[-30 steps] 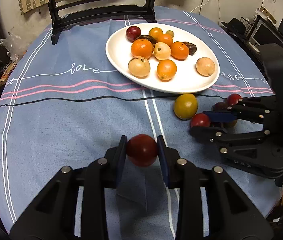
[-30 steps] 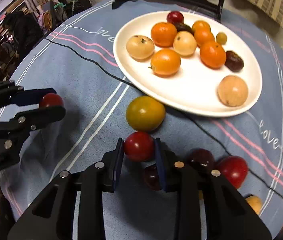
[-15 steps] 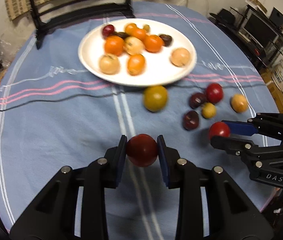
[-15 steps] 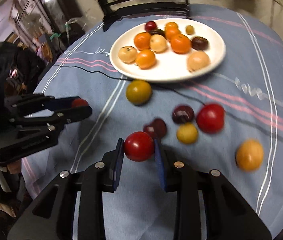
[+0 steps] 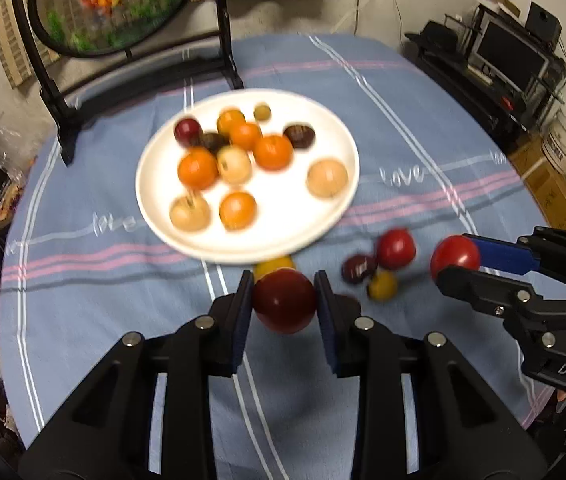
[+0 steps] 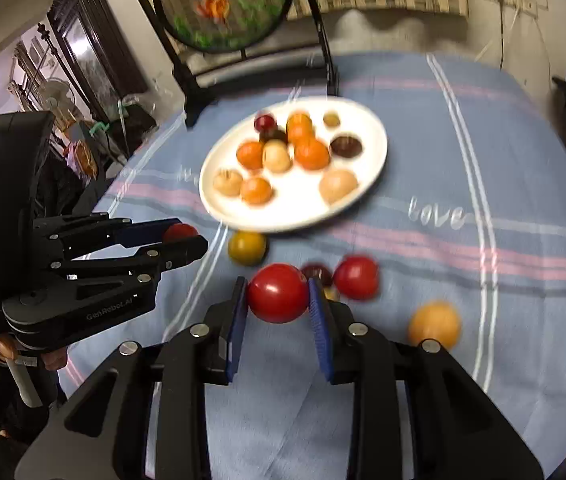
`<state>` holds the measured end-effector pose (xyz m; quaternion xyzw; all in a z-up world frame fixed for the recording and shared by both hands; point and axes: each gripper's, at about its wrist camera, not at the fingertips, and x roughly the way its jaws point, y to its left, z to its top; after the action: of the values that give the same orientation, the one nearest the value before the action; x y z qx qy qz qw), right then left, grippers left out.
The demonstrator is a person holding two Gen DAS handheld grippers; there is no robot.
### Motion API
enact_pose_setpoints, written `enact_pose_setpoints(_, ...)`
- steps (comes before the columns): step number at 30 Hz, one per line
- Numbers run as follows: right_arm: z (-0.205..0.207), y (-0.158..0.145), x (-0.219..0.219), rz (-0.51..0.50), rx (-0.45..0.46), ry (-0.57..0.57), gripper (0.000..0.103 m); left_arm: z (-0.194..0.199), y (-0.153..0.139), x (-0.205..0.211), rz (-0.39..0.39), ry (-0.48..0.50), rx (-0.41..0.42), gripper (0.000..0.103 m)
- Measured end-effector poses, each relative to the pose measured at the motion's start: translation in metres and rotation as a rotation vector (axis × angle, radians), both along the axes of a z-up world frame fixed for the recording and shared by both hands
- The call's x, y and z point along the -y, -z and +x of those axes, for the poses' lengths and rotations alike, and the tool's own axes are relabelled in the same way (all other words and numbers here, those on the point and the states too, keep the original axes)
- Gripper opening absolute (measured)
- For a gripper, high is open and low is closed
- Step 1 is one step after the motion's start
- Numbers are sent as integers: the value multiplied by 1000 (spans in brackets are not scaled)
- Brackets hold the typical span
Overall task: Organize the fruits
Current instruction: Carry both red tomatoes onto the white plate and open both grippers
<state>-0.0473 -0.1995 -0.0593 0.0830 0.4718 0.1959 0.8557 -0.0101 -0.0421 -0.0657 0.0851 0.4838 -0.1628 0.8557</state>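
Note:
My left gripper [image 5: 284, 300] is shut on a dark red fruit [image 5: 284, 300] and holds it above the blue tablecloth, short of the white plate [image 5: 155, 196]. My right gripper [image 6: 278, 294] is shut on a bright red fruit [image 6: 278, 293], also raised. Each gripper shows in the other's view, the right one [image 5: 455, 258] and the left one [image 6: 181, 236]. The plate [image 6: 375, 160] carries several orange, tan and dark fruits. Loose fruits lie in front of it: a yellow-green one [image 6: 246, 247], a red one [image 6: 355, 277], a dark one [image 6: 317, 273] and an orange one [image 6: 434, 324].
A round painted screen on a black stand [image 5: 111, 8] stands at the table's far edge behind the plate. Shelves with electronics [image 5: 519, 60] stand past the table's right side. Clutter and furniture [image 6: 71, 92] lie to the left. The cloth [image 5: 103, 300] hangs over the round table's edges.
Both grippers have pulled back and risen with their fruits held. The plate and loose fruits now look farther away, and the screen at the back has come into view.

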Motion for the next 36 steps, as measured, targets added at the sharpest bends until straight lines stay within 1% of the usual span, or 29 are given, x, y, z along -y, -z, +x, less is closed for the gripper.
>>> enact_pose_setpoints(6, 32, -28, -8, -3, 71, -26, 31, 23, -26, 0, -12, -25, 57, 31)
enact_pose_setpoints(11, 57, -33, -13, 2, 93, -45, 31, 44, -33, -2, -19, -47, 70, 31)
enact_pose_setpoints(15, 79, -26, -16, 5, 88, -53, 31, 64, -27, -7, -15, -68, 59, 31)
enact_pose_setpoints(20, 108, -18, -9, 18, 79, -27, 31, 92, -20, -30, -21, -135, 47, 31)
enact_pose_setpoints(22, 119, -15, -9, 9, 75, -25, 31, 103, -17, -36, -19, -152, 42, 31)
enact_pose_setpoints(26, 148, 4, -18, -16, 46, -33, 31, 120, -5, -25, 2, -133, 22, 31)
enact_pose_setpoints(29, 170, 20, -28, -24, 16, -34, 31, 131, 10, -15, 26, -123, -7, 32)
enact_pose_setpoints(31, 181, 27, -32, -28, 3, -35, 31, 138, 19, -11, 47, -123, -19, 32)
enact_pose_setpoints(33, 190, 33, -37, -38, -8, -41, 31, 142, 25, -10, 53, -120, -28, 32)
enact_pose_setpoints(36, 200, 39, -41, -38, -32, -54, 32, 144, 29, -7, 66, -108, -20, 33)
